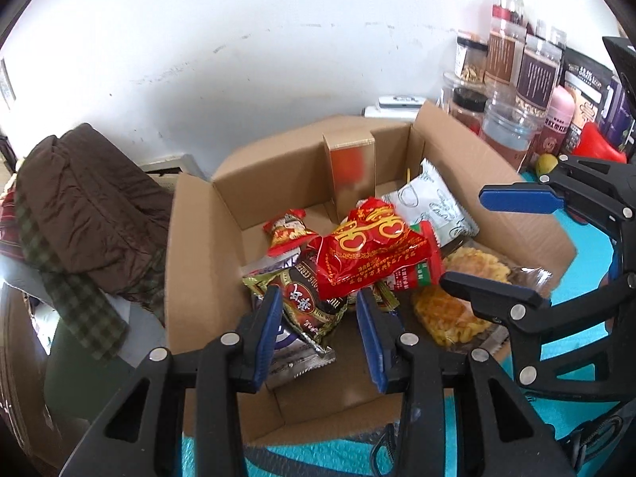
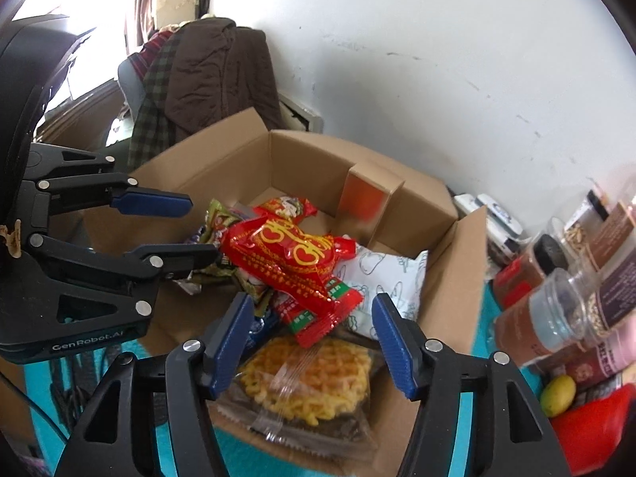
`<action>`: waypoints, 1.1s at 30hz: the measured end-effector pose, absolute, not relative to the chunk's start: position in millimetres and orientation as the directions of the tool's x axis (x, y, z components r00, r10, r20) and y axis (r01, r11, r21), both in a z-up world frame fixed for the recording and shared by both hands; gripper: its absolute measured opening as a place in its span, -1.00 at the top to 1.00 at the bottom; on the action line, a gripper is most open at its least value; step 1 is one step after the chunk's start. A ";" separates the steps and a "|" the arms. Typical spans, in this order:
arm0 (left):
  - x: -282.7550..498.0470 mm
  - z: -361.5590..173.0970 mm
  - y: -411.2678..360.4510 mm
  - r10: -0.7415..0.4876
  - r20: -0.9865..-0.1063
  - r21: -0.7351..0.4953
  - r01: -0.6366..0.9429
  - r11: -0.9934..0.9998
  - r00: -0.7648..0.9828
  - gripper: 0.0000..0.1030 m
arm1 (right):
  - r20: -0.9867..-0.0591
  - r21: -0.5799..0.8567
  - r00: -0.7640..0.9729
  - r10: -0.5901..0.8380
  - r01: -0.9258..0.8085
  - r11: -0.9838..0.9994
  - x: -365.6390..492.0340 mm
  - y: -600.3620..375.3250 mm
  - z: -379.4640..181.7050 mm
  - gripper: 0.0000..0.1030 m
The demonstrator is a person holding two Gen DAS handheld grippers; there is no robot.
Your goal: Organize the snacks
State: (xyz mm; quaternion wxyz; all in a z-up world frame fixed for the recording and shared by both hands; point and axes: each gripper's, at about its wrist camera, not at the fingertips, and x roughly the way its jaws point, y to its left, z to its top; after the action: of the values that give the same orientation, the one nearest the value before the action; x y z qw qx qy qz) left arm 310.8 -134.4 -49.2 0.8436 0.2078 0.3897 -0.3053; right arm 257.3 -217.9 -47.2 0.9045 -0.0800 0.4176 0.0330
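An open cardboard box [image 1: 198,238] [image 2: 449,278] holds a heap of snack packets. On top lies a red packet with yellow hearts [image 1: 369,254] [image 2: 290,254]. Beside it are a white packet [image 1: 433,202] [image 2: 389,278], a clear-wrapped yellow noodle cake [image 1: 449,318] [image 2: 310,381], a small red packet [image 1: 288,230] and a dark brown packet [image 1: 310,302]. My left gripper [image 1: 318,298] [image 2: 202,228] hovers open over the brown packet without pressing it. My right gripper [image 2: 312,304] [image 1: 465,238] stands open above the noodle cake, holding nothing.
A small upright carton [image 1: 349,167] [image 2: 365,198] leans against the box's far wall. Several jars and bottles [image 1: 508,131] [image 2: 556,318] crowd the right, with a yellow fruit [image 2: 558,395]. A brown coat [image 1: 87,206] [image 2: 210,75] hangs over a chair on the left. A teal mat [image 1: 588,278] covers the table.
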 end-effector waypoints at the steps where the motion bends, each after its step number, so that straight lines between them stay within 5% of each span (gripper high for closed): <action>1: 308.6 -46.7 -132.9 -0.353 -0.781 0.113 0.674 0.730 0.514 0.09 | -0.758 -0.120 0.652 -0.011 -0.123 0.985 255.8 -217.6 -45.4 -0.23; 10: 282.4 -8.4 -117.7 -0.372 -0.730 0.108 0.634 0.765 0.573 -0.03 | -0.695 -0.143 0.717 -0.059 -0.057 0.988 228.7 -214.3 -8.1 -0.37; 16: 260.4 17.9 -102.7 -0.379 -0.674 0.112 0.595 0.796 0.634 -0.49 | -0.641 -0.152 0.761 -0.097 -0.002 0.988 208.3 -212.3 17.2 -0.56; 33: 190.8 57.9 -62.2 -0.411 -0.598 0.035 0.535 0.844 0.688 -0.50 | -0.523 -0.103 0.834 -0.177 0.144 0.984 125.5 -204.4 69.4 -0.76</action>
State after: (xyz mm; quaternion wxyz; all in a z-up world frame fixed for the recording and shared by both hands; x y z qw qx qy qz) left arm 190.8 -62.2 57.9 0.9128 0.1038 0.2982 -0.2591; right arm 125.5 -204.4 69.4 0.9572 -0.0295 0.2756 -0.0837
